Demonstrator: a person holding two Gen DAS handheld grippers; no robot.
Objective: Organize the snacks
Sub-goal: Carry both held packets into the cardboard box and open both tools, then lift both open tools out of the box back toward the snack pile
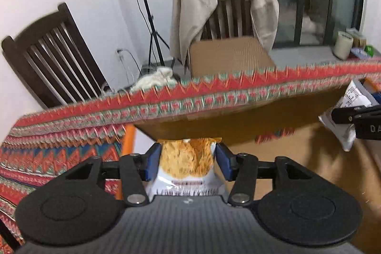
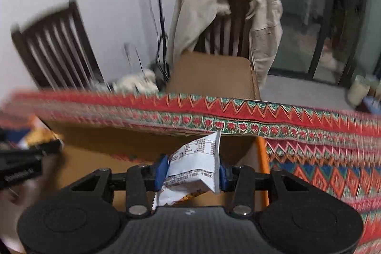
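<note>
Fingers of both hands each clamp a snack: left (image 1: 188, 162) an orange packet (image 1: 187, 163), right (image 2: 191, 173) a white packet (image 2: 197, 166), over the open box (image 2: 95, 146); neither dropped in yet.

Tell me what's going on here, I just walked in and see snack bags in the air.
A person is sorting snacks with two handheld grippers. The left gripper has an orange-printed snack packet between its pads; the right gripper is shut on a white snack packet. Both hover over an open cardboard box on the patterned tablecloth.
</note>
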